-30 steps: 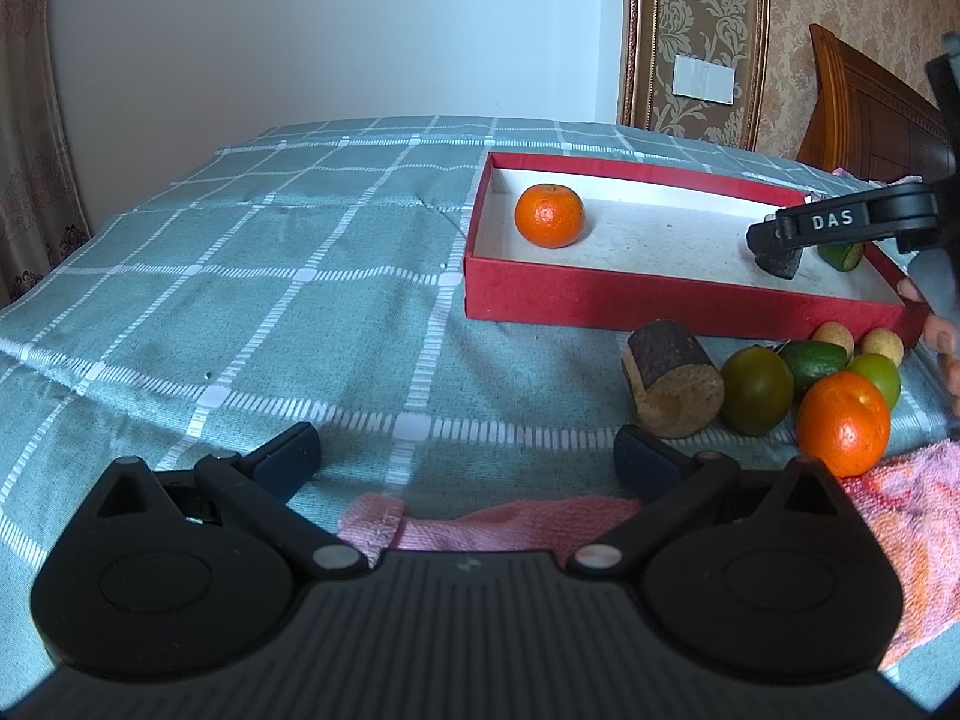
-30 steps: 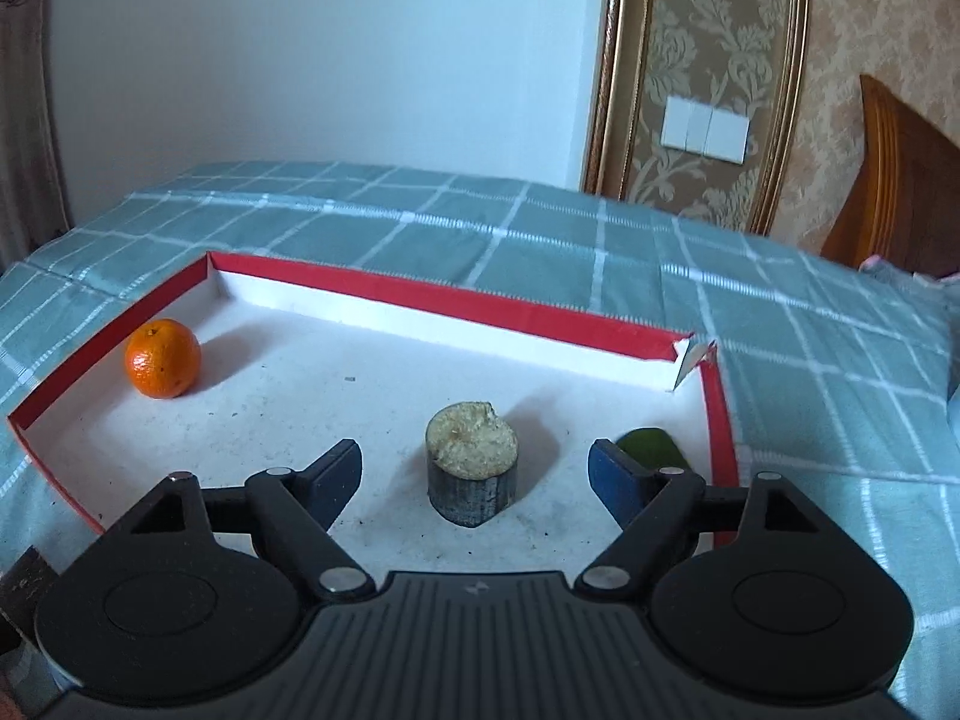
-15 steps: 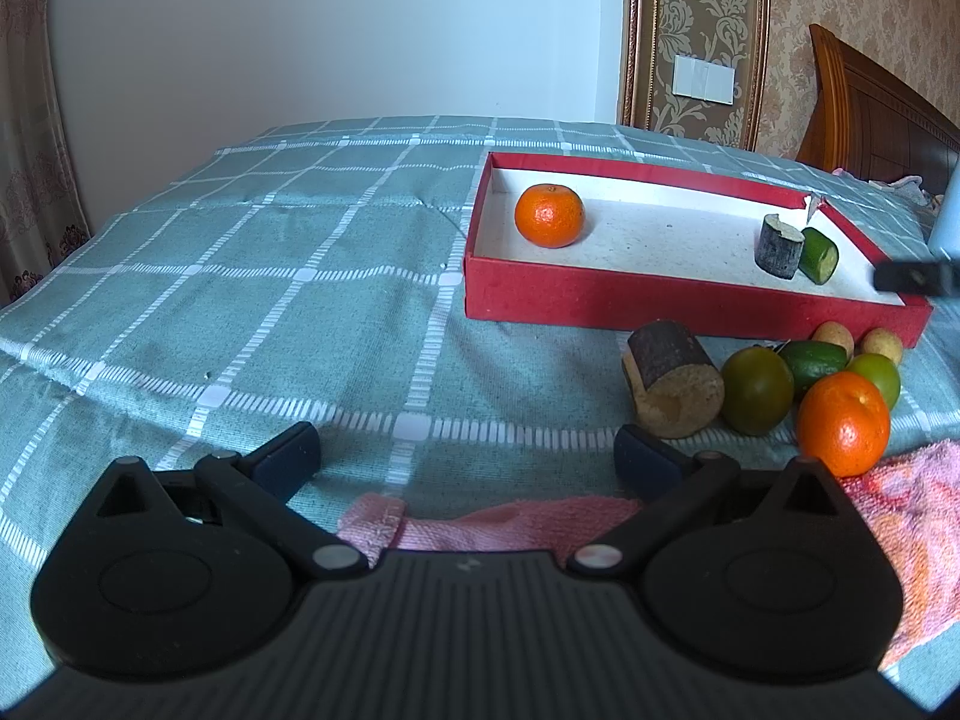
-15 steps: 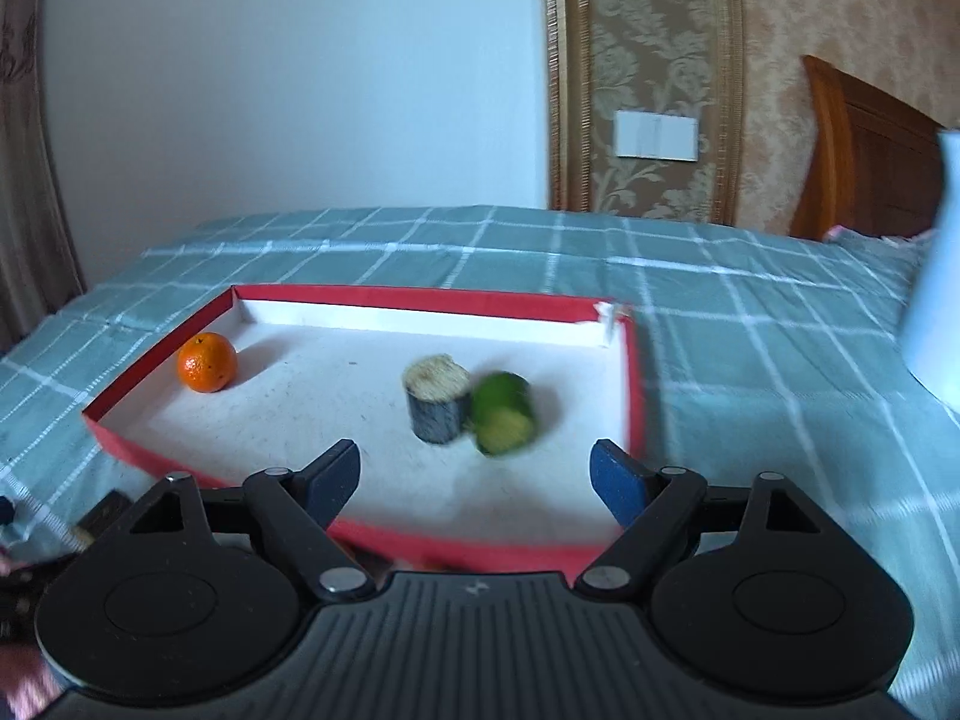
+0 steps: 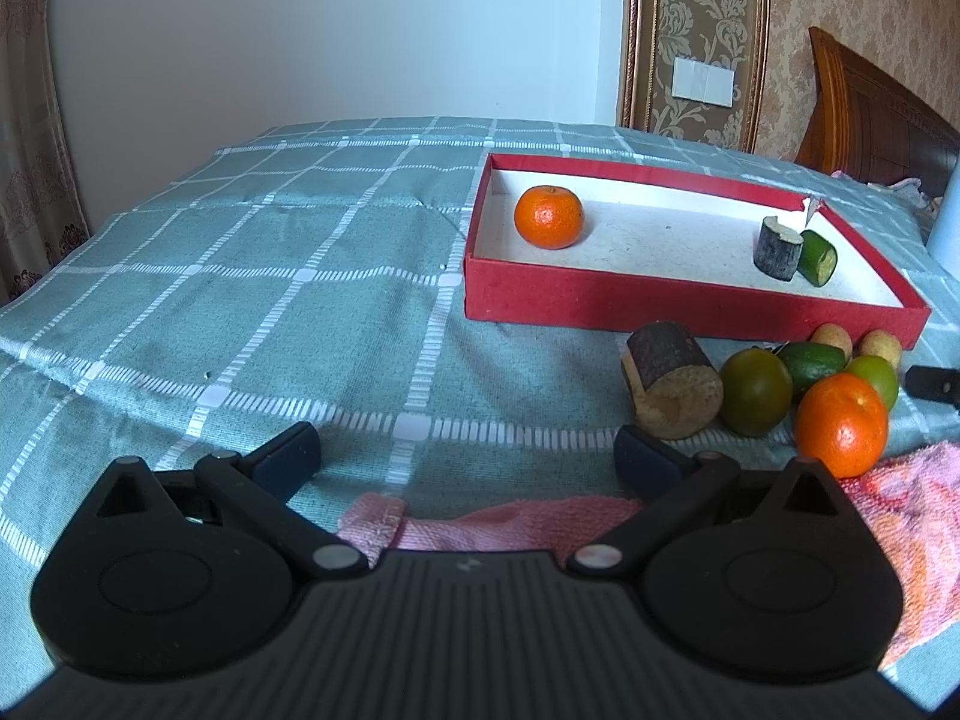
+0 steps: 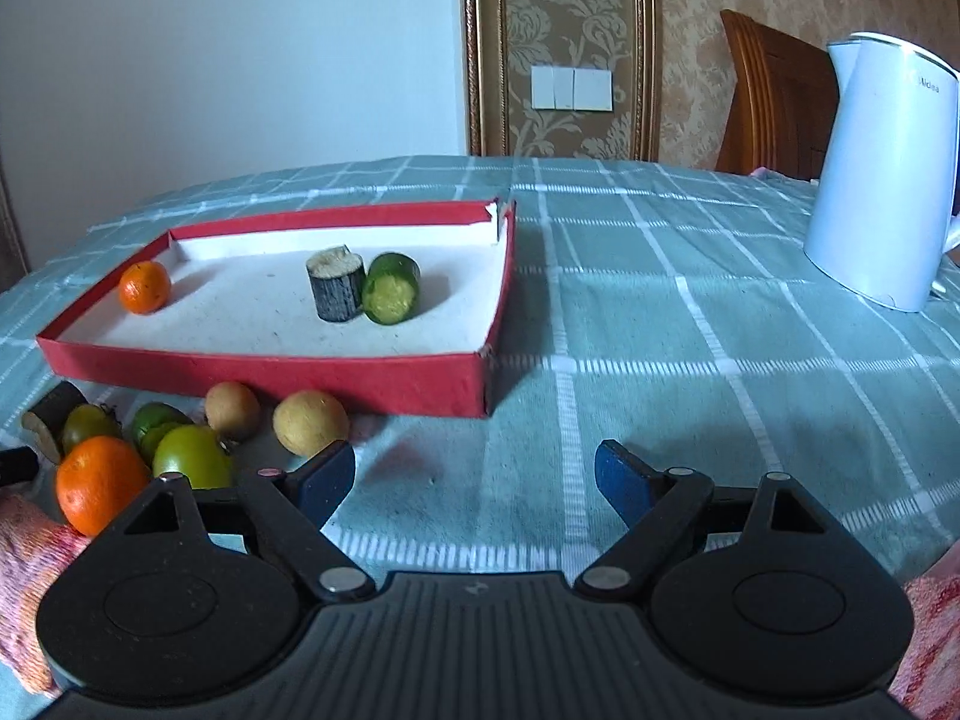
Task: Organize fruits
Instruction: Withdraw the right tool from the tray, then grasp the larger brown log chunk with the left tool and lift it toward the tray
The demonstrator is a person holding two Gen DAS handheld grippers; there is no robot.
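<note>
Wall: plain white [image 5: 312,30], upper left.
Panel: gold-framed patterned wallpaper [image 6: 558,42], upper centre; white switch plate [image 6: 572,88] on it.
Headboard: brown wood [image 5: 876,114], upper right.
Curtain: patterned [image 5: 30,138], left edge.
Bedspread: teal checked [image 5: 270,276].

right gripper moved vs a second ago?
Yes. The right gripper has pulled back out of the red cardboard tray; it was over the dark cylindrical block, and now hangs open over the checked cloth.

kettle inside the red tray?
No, the white kettle stands on the checked cloth to the right, well apart from the red tray.
</note>
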